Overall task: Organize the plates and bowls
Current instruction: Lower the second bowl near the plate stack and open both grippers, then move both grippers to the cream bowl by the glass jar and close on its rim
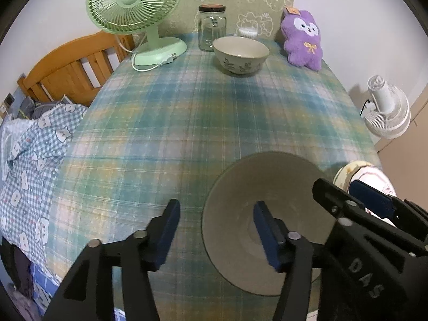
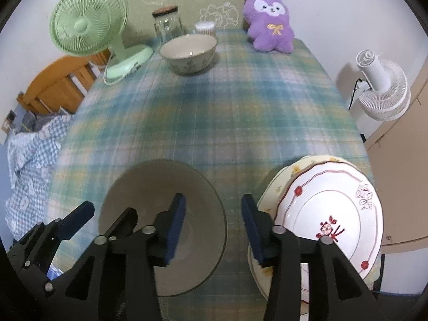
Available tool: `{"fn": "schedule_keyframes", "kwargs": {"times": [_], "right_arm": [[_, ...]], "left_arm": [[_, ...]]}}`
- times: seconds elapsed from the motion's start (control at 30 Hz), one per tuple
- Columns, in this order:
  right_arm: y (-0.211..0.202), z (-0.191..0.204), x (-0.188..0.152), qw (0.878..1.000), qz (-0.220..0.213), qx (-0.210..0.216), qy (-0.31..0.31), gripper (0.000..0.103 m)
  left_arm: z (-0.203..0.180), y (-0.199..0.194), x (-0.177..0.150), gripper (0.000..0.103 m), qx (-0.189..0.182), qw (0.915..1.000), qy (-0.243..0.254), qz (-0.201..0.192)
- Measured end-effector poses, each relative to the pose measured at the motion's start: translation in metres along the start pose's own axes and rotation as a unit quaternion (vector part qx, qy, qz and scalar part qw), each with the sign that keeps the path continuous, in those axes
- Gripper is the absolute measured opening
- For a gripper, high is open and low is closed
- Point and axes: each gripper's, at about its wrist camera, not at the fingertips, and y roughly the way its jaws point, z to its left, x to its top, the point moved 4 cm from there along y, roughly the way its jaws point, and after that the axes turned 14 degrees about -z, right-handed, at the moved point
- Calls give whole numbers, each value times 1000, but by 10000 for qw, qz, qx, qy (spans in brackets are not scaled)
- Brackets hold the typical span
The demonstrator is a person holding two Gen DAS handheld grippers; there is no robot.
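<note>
- The left hand-held gripper is seen partly open above the near edge of the table; its right finger hangs over the grey plate, its left finger over the plaid cloth, and nothing is gripped.
- The right hand-held gripper is likewise partly open and empty, with the strip of cloth between the two stacks below its gap.
- The grey plate lies flat at the near edge, left of the white plate with red flowers.
- The white plate rests on a cream plate at the near right corner.
- A patterned bowl stands upright at the far side, well apart from the plates.
- Behind the bowl a glass jar is seen, with a green fan to its left and a purple plush toy to its right.
</note>
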Motion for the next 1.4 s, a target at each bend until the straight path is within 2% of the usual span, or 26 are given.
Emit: {"fn": "schedule_keyframes", "kwargs": {"times": [0.1,0.23,0.5,0.6,0.7,0.93,1.23,1.4], "right_arm": [[-12,1,13,9999,-98,41,100,55],[-29,7,34,9993,-342,-58,152,55],[-54,29,78,9963,-811,-238,123,55],[-63,38,93,9939,-1047,-353,50,55],[-66,40,108,9910,-1248,-454,143,67],[-56,38,140,9885,-1434,-472,90,80],[-12,31,183,9904,-1371,-110,-161,80],[13,26,204,9882,-1510,95,-233,80]], "left_arm": [[3,-9,14,68,-78,9999,6,-80],[5,-22,38,77,-84,9990,191,-389],[19,-44,86,83,-264,9949,402,-884],[23,-47,104,88,-374,9936,473,-959],[24,-49,116,89,-475,9917,496,-1086],[21,-41,145,95,-498,9894,484,-1277],[2,-6,181,94,-318,9894,429,-1347],[-5,16,195,93,-200,9890,294,-1438]]}}
